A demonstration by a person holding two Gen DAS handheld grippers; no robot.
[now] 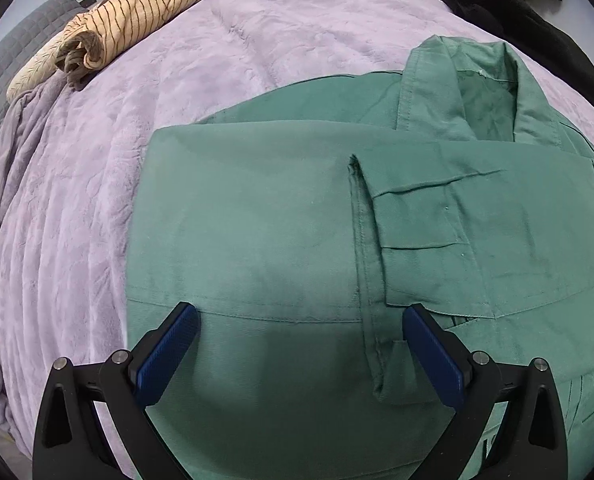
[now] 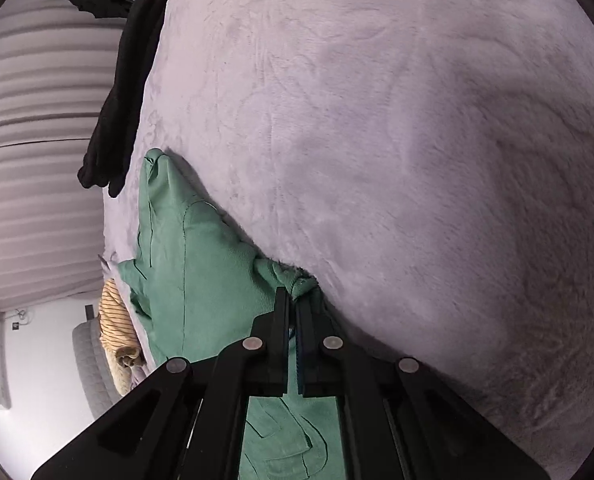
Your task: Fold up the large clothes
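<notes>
Pinching green cloth on one side, hovering wide on the other.
Right gripper (image 2: 293,300) is clamped on a bunched edge of the green jacket (image 1: 277,220), which lies partly folded on the lilac blanket (image 1: 257,20); left gripper (image 1: 299,320) is spread wide above the jacket, nothing between its pads.

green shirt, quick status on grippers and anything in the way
Left gripper open above green shirt. Right gripper shut on a bunched shirt edge. Striped garment and black clothing lie clear on the blanket.
</notes>
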